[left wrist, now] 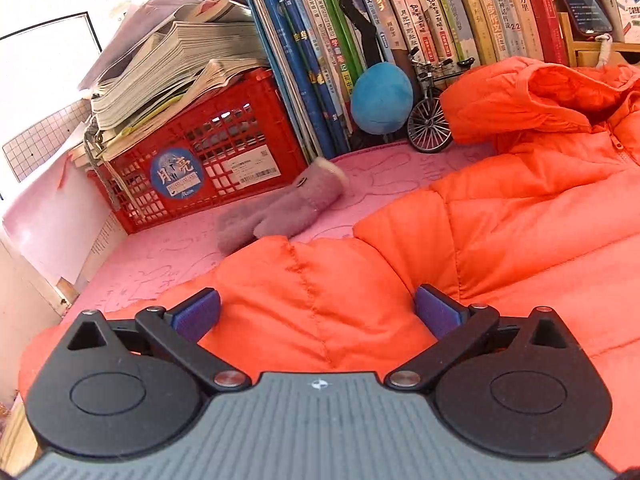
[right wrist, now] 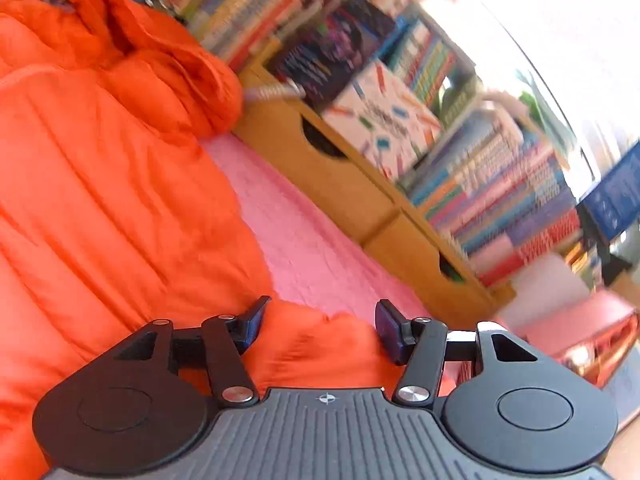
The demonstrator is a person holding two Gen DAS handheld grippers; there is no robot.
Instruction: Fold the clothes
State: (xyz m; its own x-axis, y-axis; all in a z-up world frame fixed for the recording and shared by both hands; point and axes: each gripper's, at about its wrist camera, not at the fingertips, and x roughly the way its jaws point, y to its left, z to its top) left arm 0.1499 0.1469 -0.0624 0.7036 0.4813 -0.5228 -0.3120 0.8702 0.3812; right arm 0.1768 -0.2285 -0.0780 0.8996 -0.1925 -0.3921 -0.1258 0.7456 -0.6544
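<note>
The orange puffy jacket (left wrist: pixel 500 216) was spread unfolded; left gripper (left wrist: pixel 318 312) gaped wide, right gripper (right wrist: pixel 320 322) half-wide, nothing pinched.

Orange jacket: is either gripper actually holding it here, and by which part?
Neither. The left gripper stands wide open over a padded edge of the orange jacket; the right gripper straddles a jacket fold, pads not pressing.

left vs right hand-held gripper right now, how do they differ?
Opening: the left hand-held gripper stands wider than the right hand-held gripper. Image: left view sharp, right view motion-blurred. Shared: both are open over the orange jacket, fabric between the pads but not pinched.
</note>
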